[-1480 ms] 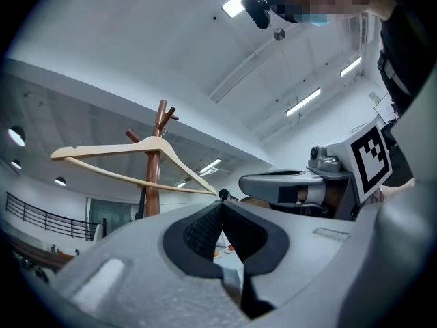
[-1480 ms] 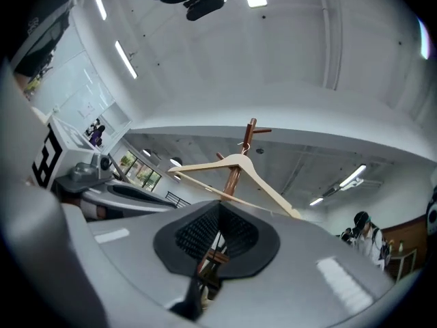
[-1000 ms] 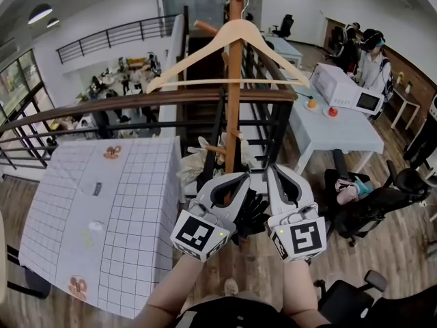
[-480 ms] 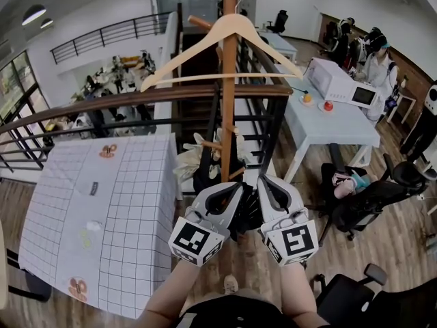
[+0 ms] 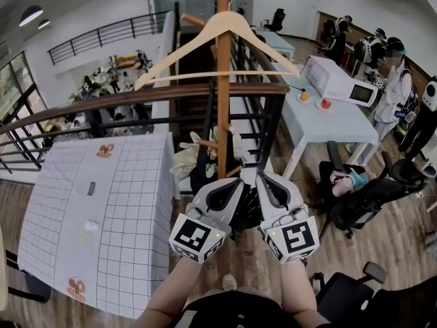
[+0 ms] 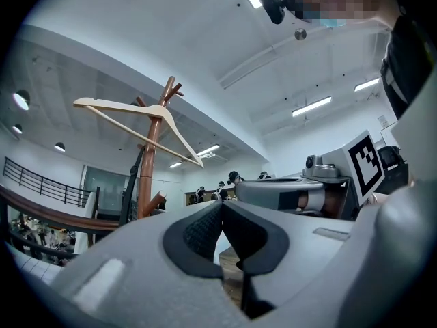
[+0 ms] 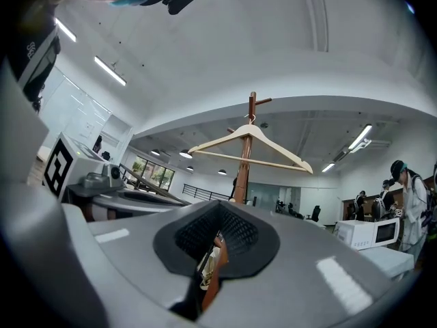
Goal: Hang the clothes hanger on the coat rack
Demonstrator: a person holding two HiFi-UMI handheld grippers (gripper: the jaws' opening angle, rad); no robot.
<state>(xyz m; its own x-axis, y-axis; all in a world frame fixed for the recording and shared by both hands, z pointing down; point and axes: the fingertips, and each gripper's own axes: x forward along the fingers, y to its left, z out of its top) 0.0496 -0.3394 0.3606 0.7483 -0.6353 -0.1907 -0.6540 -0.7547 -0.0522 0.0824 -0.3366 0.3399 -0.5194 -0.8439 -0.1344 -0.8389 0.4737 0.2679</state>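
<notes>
The hanger (image 5: 179, 52) is up at twelve o'clock in the head view. Its hook sits at the very top of the coat rack (image 5: 222, 132), and its long axis runs across the picture, with one arm dipping toward nine o'clock and the other toward three.

Down at six o'clock, the left claw (image 5: 229, 186) and the right claw (image 5: 270, 183) sit side by side near the person's waist, well apart from the wood. The left gripper view shows that claw's jaws pressed pad to pad with nothing between them. The right gripper view shows the same, a thin dark seam and no hold on anything.

Here's the relation that matters: from either claw the hanger lies straight ahead and high, and both gripper views catch it overhead with the pole running up behind it. The pole rises just beyond the left claw's tip, so the left looks a shade better lined up. The right sits slightly off toward three o'clock.

To my eye the hanging looks done. Any further touch would mean a long reach up toward twelve, meeting the bar broadside.
</notes>
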